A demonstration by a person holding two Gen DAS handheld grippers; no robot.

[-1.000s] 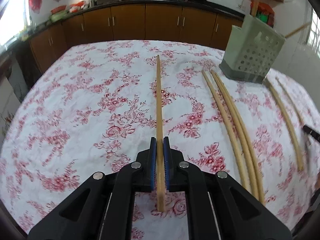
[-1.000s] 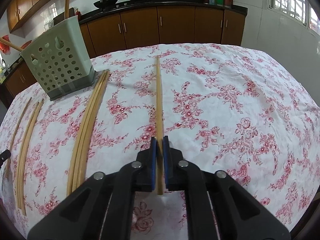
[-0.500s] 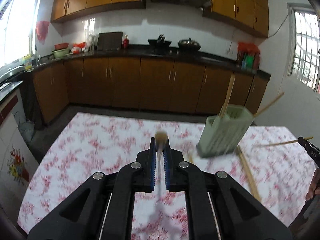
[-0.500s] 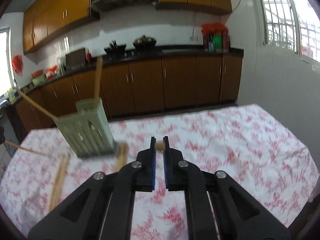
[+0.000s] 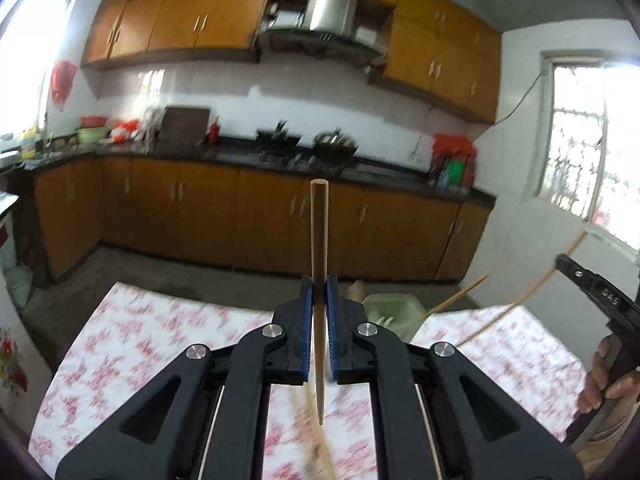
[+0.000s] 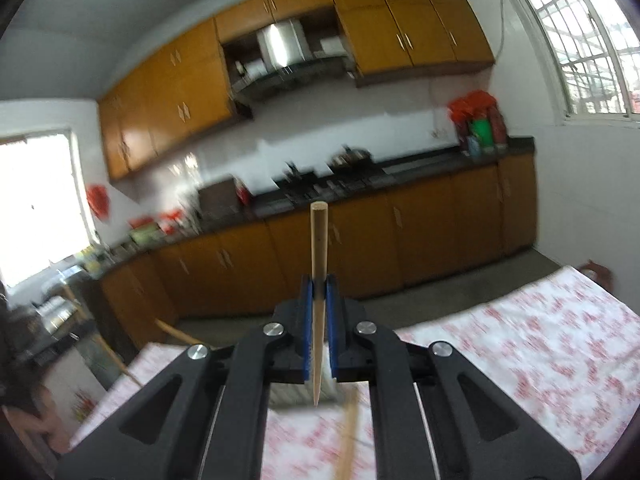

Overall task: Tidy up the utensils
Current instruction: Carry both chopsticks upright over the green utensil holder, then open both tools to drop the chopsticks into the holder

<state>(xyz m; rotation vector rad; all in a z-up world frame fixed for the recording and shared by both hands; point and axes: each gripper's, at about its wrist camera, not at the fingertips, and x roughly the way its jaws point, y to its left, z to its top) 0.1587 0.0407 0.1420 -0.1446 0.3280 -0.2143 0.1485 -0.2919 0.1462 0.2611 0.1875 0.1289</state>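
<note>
My left gripper [image 5: 319,284] is shut on a wooden chopstick [image 5: 319,232] that points up and away, lifted above the table. My right gripper [image 6: 319,284] is shut on another wooden chopstick [image 6: 319,240], also raised. The pale green utensil holder [image 5: 394,310] stands on the table behind the left gripper, with chopsticks [image 5: 456,298] sticking out of it. The right gripper's body [image 5: 596,296] and the hand on it show at the right of the left wrist view. In the right wrist view the holder [image 6: 288,398] is mostly hidden under the gripper.
The table has a white cloth with red flowers [image 5: 160,332]. Blurred loose chopsticks lie on it below the left gripper [image 5: 316,444] and below the right gripper [image 6: 348,436]. Wooden kitchen cabinets [image 5: 200,216] and a dark counter run behind.
Both grippers have lifted their chopsticks off the cloth and tilted up, so the views now show the kitchen wall. The holder has dropped low in both views.
</note>
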